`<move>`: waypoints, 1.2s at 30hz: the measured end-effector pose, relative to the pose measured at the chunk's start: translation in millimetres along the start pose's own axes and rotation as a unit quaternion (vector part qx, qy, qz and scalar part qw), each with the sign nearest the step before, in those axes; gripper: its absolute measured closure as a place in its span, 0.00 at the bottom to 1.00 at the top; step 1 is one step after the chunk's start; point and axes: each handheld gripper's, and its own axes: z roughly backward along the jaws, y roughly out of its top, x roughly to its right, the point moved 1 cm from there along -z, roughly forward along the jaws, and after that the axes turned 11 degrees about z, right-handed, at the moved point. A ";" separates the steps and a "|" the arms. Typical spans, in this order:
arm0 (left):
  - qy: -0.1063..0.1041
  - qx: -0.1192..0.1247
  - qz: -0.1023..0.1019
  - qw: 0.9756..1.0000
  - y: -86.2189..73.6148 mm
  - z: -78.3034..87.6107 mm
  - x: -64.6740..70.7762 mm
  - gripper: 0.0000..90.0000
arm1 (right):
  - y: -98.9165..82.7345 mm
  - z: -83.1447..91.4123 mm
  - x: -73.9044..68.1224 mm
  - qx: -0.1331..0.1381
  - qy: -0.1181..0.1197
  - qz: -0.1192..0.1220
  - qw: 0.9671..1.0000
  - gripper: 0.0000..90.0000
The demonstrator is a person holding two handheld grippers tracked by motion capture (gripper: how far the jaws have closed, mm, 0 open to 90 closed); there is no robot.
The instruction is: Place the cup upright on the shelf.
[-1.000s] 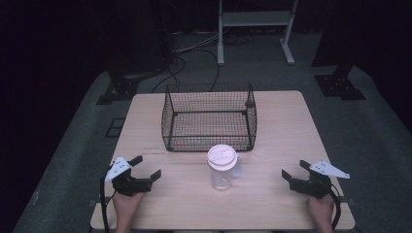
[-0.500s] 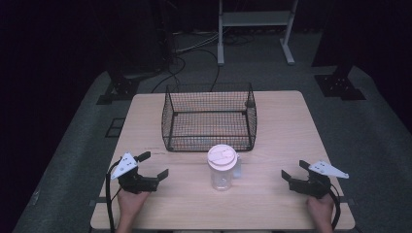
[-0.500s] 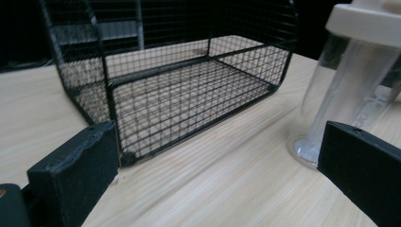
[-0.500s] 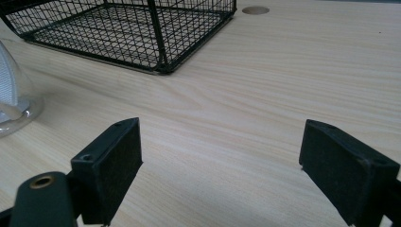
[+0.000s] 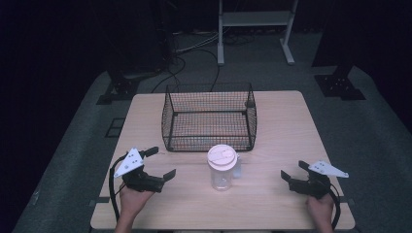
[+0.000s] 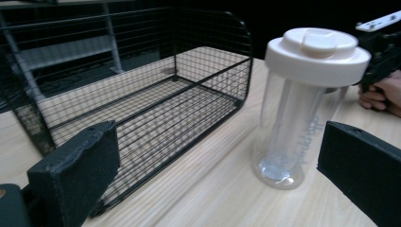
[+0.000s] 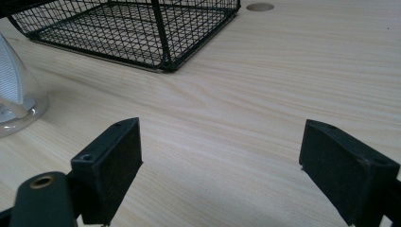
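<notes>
A clear plastic bottle (image 5: 222,167) with a cream flip lid stands upright on the wooden table (image 5: 286,126), just in front of a black wire basket (image 5: 166,121). My left gripper (image 5: 161,163) is open to the bottle's left, jaws pointed toward it and a short gap away. In the left gripper view the bottle (image 6: 307,104) stands ahead, right of centre, beyond my open left gripper (image 6: 216,146), with the basket (image 6: 142,94) to the left. My right gripper (image 5: 294,170) is open near the table's right front. In the right gripper view, that gripper (image 7: 222,156) spans bare wood and the bottle's base (image 7: 14,90) is at the left edge.
The basket (image 7: 127,28) holds nothing that I can see. A small round hole (image 7: 259,7) is in the tabletop beyond it. Dark floor, cables and a white stand (image 5: 255,29) lie behind the table. The other hand and its gripper (image 6: 380,47) are visible past the bottle.
My left gripper has shifted right toward the bottle. The right gripper, bottle and basket have stayed where they were.
</notes>
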 end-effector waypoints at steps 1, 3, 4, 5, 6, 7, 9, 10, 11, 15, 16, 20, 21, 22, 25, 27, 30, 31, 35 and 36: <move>0.000 0.000 0.000 1.000 0.0 0.0 0.0 0.00 | 0.0 0.1 0.1 0.001 0.001 0.000 1.000 0.14; -0.010 -0.007 0.000 1.000 3.2 -2.2 2.4 0.00 | 0.0 0.0 0.0 0.001 0.002 0.001 1.000 0.14; -0.016 -0.011 -0.002 1.000 4.7 -3.3 2.9 0.00 | 0.0 0.0 -0.2 0.001 0.003 0.001 1.000 0.14; -0.019 -0.013 -0.004 1.000 5.9 -4.6 4.0 0.00 | 0.0 0.1 -0.2 0.001 0.003 0.001 1.000 0.14; -0.018 -0.015 -0.007 1.000 6.9 -5.5 5.1 0.00 | 0.0 0.1 -0.2 0.001 0.003 0.001 1.000 0.14; -0.022 -0.018 -0.009 1.000 8.1 -6.4 5.7 0.00 | 0.0 0.1 -0.2 0.001 0.003 0.001 1.000 0.14; -0.032 -0.021 -0.008 0.999 10.9 -8.4 7.4 0.00 | 0.0 0.0 0.1 0.001 0.004 0.000 1.000 0.14; -0.034 -0.023 -0.009 0.999 12.0 -9.0 8.7 0.00 | 0.0 0.1 0.0 0.001 0.004 0.000 1.000 0.14; -0.034 -0.023 -0.009 0.999 12.0 -9.0 8.7 0.00 | 0.0 0.1 0.0 0.001 0.004 0.000 1.000 0.14; -0.049 -0.024 -0.012 0.998 18.9 -11.6 14.0 0.00 | 0.1 -0.1 -0.1 0.001 0.006 0.001 1.000 0.14; -0.054 -0.027 -0.015 0.998 20.8 -12.4 15.4 0.00 | 0.1 -0.1 -0.1 0.001 0.006 0.001 1.000 0.14; -0.070 -0.038 -0.025 0.996 27.9 -16.9 23.2 0.00 | 0.1 0.0 -0.1 0.001 0.007 0.001 1.000 0.14; -0.076 -0.041 -0.026 0.996 29.5 -17.9 25.3 0.00 | 0.1 0.0 -0.1 0.001 0.007 0.001 1.000 0.14; -0.080 -0.045 -0.028 0.995 31.1 -19.6 28.1 0.00 | 0.1 0.0 -0.2 0.001 0.007 0.002 1.000 0.14; -0.091 -0.057 -0.041 0.993 35.7 -24.0 36.1 0.00 | 0.2 0.2 -0.2 0.002 0.008 0.002 1.000 0.14; -0.097 -0.060 -0.042 0.993 37.7 -26.5 39.1 0.00 | 0.2 0.3 -0.1 0.002 0.009 0.002 1.000 0.14; -0.104 -0.066 -0.045 0.991 40.1 -31.3 42.0 0.00 | 0.2 0.3 -0.1 0.002 0.010 0.002 1.000 0.14; -0.104 -0.066 -0.045 0.991 40.1 -31.3 42.0 0.00 | 0.2 0.3 -0.1 0.002 0.010 0.002 1.000 0.14; -0.113 -0.080 -0.052 0.989 43.9 -39.4 47.1 0.00 | 0.2 0.3 -0.1 0.003 0.010 0.002 1.000 0.14; -0.113 -0.080 -0.052 0.989 43.9 -39.4 47.1 0.00 | 0.2 0.3 -0.1 0.003 0.010 0.002 1.000 0.14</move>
